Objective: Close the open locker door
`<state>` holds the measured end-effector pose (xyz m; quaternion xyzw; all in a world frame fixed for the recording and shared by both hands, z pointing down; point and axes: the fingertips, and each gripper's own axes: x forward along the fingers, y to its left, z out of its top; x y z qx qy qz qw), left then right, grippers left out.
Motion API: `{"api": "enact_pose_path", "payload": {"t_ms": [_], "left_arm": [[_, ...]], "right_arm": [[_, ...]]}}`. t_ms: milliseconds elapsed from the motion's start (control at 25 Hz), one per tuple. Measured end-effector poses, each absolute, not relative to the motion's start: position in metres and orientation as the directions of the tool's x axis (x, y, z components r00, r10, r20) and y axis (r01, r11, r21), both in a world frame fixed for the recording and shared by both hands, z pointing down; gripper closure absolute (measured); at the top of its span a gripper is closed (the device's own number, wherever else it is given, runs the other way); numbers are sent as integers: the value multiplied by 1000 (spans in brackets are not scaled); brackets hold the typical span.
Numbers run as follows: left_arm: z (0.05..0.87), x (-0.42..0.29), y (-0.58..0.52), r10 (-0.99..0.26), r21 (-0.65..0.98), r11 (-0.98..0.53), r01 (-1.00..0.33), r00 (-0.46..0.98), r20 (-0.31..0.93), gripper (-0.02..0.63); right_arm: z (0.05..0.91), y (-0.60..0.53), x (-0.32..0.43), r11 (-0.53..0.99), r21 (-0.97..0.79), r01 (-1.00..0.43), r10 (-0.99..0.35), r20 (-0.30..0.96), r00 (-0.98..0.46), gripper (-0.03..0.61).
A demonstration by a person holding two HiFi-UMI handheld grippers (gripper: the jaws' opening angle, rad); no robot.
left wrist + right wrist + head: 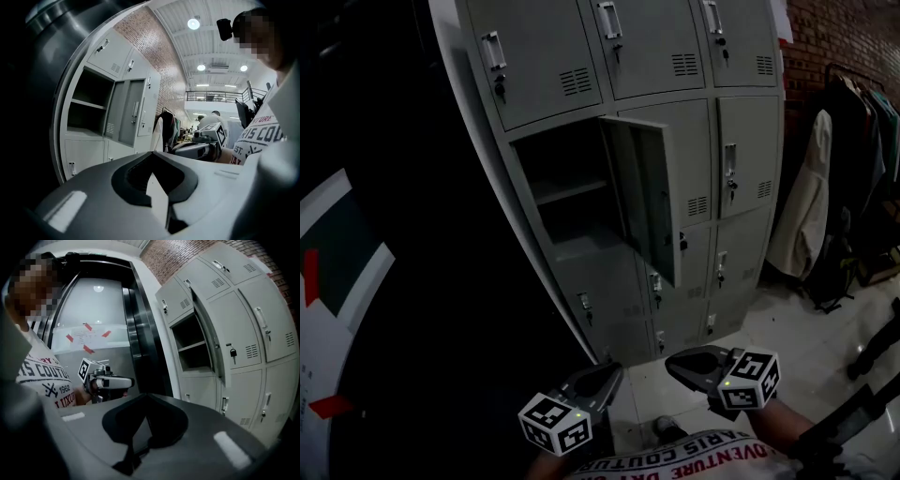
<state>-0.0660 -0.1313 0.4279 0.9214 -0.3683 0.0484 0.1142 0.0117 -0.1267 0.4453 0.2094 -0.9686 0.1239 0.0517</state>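
The grey locker cabinet (741,56) stands in front of me. One middle-row door (647,192) hangs open towards me, baring a compartment (567,187) with a shelf. Both grippers are low, close to my body and well short of the door. The left gripper (605,377) and the right gripper (680,361) have their jaws together with nothing between them. The left gripper view shows its own gripper (157,187), the open door (127,111) and the right gripper (206,138). In the right gripper view I see that gripper (140,432), the open door (211,341) edge-on and the left gripper (108,380).
A rack of coats (834,187) stands right of the lockers against a brick wall. A dark metal lift door (140,333) lies left of the cabinet. Pale tiled floor (797,328) runs between me and the lockers. Dark objects (872,347) sit at the lower right.
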Motion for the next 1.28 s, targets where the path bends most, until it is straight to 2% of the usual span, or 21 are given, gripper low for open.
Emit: {"api": "enact_pose_path", "payload": {"t_ms": [360, 680, 880, 1280], "left_arm": [[431, -59, -230, -671, 208, -682, -701, 713, 202, 609], [419, -53, -276, -670, 194, -689, -698, 716, 196, 609], [418, -57, -294, -678, 192, -681, -706, 708, 197, 609], [421, -64, -322, -691, 206, -664, -719, 695, 198, 609]], "right_arm": [[428, -234, 40, 864, -214, -456, -432, 153, -889, 584], [363, -326, 89, 828, -80, -555, -547, 101, -831, 584], [326, -364, 103, 809, -20, -587, -586, 43, -809, 584], [314, -410, 103, 800, 0, -600, -600, 34, -800, 584]]}}
